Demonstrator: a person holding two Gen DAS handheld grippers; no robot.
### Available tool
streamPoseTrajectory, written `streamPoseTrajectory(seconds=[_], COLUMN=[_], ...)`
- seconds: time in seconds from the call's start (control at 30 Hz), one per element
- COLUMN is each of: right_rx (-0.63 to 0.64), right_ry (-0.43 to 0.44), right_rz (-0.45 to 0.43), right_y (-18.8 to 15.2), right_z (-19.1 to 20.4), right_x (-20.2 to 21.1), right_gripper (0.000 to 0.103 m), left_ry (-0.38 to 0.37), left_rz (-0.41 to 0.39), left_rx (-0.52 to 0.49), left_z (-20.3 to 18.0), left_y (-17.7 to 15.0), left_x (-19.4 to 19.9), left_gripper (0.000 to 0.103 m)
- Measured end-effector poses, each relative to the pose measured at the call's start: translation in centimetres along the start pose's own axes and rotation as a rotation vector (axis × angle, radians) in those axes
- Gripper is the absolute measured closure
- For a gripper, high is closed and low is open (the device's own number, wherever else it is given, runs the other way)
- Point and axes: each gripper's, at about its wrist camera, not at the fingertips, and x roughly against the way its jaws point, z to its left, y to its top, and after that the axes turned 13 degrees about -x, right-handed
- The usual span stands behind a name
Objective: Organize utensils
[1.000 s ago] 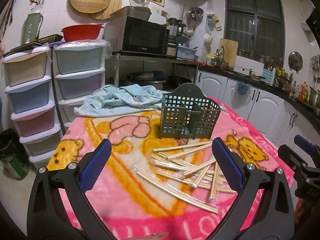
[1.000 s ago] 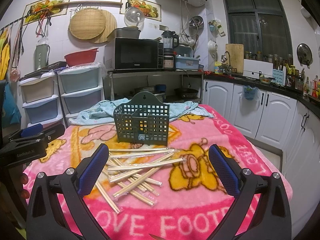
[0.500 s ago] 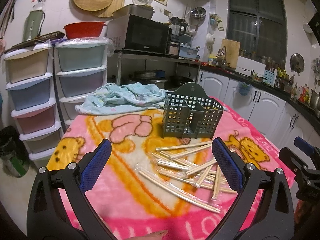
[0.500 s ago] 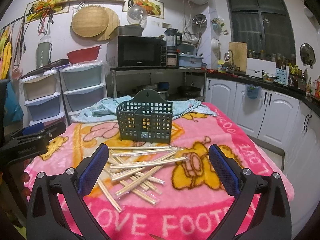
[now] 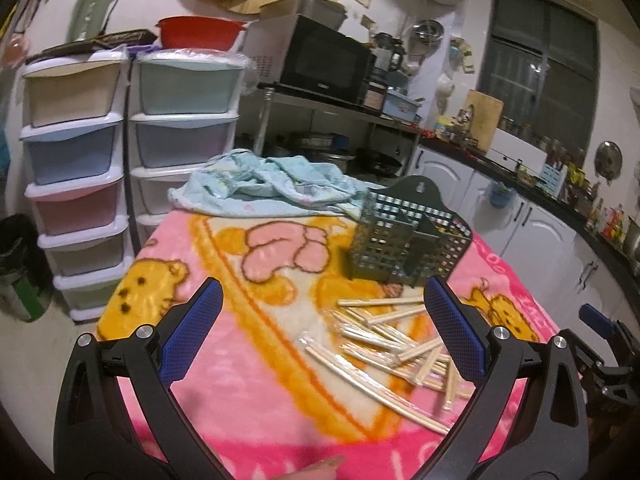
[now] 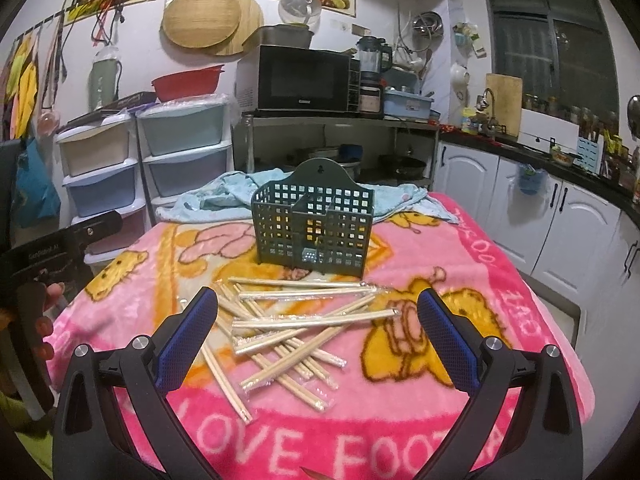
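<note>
Both the left gripper [image 5: 320,324] and right gripper [image 6: 318,330] hover with fingers apart over scattered chopsticks [image 6: 296,328], seemingly readying a pick for the green holder [image 6: 314,228].

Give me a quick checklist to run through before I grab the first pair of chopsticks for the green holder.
1. Right gripper open and empty: ok, jaws wide with nothing between them.
2. Left gripper open and empty: ok.
3. Chopsticks within the right gripper's line: ok, the pile lies just ahead of the fingers on the pink blanket.
4. A single pair free to pick: not ok, the wrapped pairs cross and overlap.
5. Green holder upright with open top: ok, it stands behind the pile.
6. Holder compartments free: cannot tell, something small shows through the mesh low down.
</note>
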Motion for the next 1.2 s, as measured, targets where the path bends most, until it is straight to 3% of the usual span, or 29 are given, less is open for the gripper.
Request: streamPoseTrajectory(seconds=[0.37, 0.67, 0.87, 0.97, 1.03, 1.2], right_rx=[-0.042, -0.080, -0.209, -0.276, -0.306, -0.351], right_ry=[0.002, -0.108, -0.173, -0.166, -0.159, -0.130], right_rz=[0.045, 0.151, 0.267, 0.315, 0.345, 0.423], right_y=[3.4, 4.3, 3.2, 2.3, 2.1, 0.9], right_z=[-1.4, -4.6, -8.6, -10.3, -10.8, -11.2], right_x=[-3.7, -8.5, -11.9, -13.2, -14.0, -16.1], right_gripper=[0.006, 0.006, 0.006, 0.007, 0.016, 0.027], left_ry=[0.055, -0.062, -0.113, -0.145, -0.172, -0.208], left_rz=[0.106, 0.241, 0.329, 0.360, 0.387, 0.447], left_rx=[0.052, 0.059, 0.061, 0.077, 0.103, 0.159], left_z=[3.2, 2.7, 1.7, 1.6, 1.6, 1.7], left_y=[0.5, -0.8, -2.7, -3.3, -3.7, -4.6], left_x=[-2.8, -6.8, -9.3, -10.4, -11.2, -12.9], left_gripper=[0.010, 0.011, 0.011, 0.020, 0.028, 0.042])
